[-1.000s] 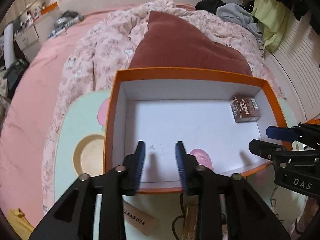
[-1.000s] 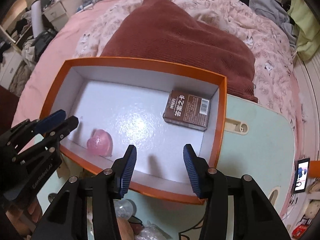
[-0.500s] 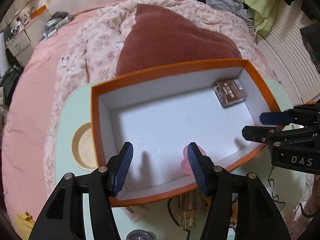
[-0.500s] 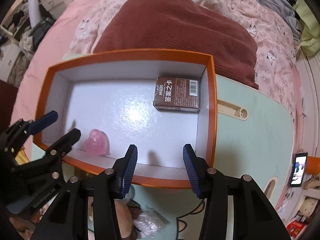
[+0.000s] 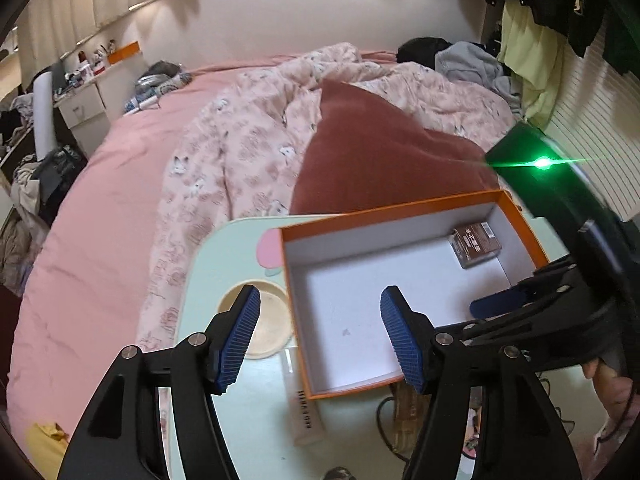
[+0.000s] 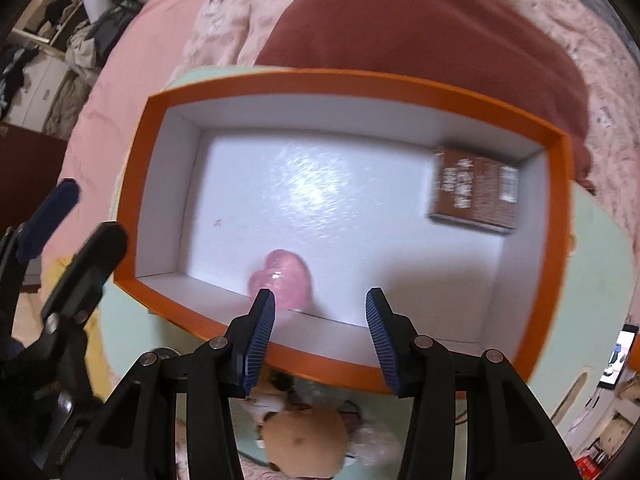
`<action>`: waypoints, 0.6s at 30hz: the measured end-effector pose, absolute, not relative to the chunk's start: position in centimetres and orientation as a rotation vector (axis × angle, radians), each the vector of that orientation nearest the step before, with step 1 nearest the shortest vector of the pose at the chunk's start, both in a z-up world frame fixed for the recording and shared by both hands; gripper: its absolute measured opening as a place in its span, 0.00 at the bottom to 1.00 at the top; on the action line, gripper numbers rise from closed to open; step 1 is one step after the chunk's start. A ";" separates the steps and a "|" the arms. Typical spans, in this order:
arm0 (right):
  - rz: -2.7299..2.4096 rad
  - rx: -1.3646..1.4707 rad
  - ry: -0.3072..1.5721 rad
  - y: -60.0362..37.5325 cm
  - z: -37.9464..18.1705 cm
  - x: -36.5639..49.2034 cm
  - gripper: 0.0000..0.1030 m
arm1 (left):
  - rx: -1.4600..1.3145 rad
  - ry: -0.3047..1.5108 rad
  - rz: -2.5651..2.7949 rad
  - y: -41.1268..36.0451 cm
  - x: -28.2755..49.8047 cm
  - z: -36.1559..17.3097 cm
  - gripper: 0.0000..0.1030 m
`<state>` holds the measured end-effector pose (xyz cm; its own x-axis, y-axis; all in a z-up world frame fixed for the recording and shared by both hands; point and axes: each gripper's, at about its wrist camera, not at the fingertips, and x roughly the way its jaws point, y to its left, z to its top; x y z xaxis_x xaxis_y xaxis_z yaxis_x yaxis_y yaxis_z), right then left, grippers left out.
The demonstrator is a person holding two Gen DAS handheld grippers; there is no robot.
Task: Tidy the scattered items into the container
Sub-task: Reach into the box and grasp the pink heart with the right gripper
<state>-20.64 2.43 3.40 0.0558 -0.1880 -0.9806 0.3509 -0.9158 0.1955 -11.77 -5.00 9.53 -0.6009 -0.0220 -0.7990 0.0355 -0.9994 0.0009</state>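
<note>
above the near edge of an orange box, the left hand-held gripper (image 5: 320, 336) hangs with its blue ribbed fingers spread wide and holding nothing. its left finger sits over a round cream recess (image 5: 264, 322) in the pale green worktop (image 5: 224, 256), its right finger over the box's white floor. the right hand-held gripper (image 6: 320, 336) is likewise spread apart and bare, poised over the near wall of the same orange box (image 6: 360, 80).

inside the box, a pink heart-shaped item (image 6: 282, 278) lies on the floor close to the near wall, just ahead of the right gripper's left finger. a brown carton (image 6: 474, 192) with printed text and a barcode rests in the far right corner, well apart from the heart.

on the worktop just in front of the box lies a flat cream tube (image 5: 302, 396) with dark lettering, beside a dark cable. a tan soft toy (image 6: 304, 440) sits below the right gripper.

beyond the worktop is a bed with a pink sheet (image 5: 104, 208), a floral quilt (image 5: 240, 152) and a dark red pillow (image 5: 380, 164).
</note>
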 end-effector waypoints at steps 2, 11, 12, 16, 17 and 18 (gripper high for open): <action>-1.890 1.973 0.179 1.8 3.1 -20.7 0.45 | 1.371 0.019 -2.785 -5.3 -11.6 9.7 0.62; -1.831 2.048 0.230 0.2 0.6 -21.0 0.54 | 1.367 -0.003 -2.797 -5.3 -11.1 9.9 0.62; -1.838 2.047 0.233 0.2 0.6 -21.0 0.53 | 1.364 0.000 -2.796 -5.2 -11.0 9.9 0.62; -1.838 2.071 0.258 0.1 0.5 -20.9 0.12 | 1.357 0.044 -2.802 -5.5 -11.1 10.1 0.62; -1.826 2.072 0.245 0.1 0.4 -21.0 0.10 | 1.355 0.047 -2.803 -5.6 -11.1 10.1 0.62; -1.830 2.063 0.241 0.1 0.4 -21.0 0.10 | 1.357 0.047 -2.802 -5.7 -11.0 10.0 0.62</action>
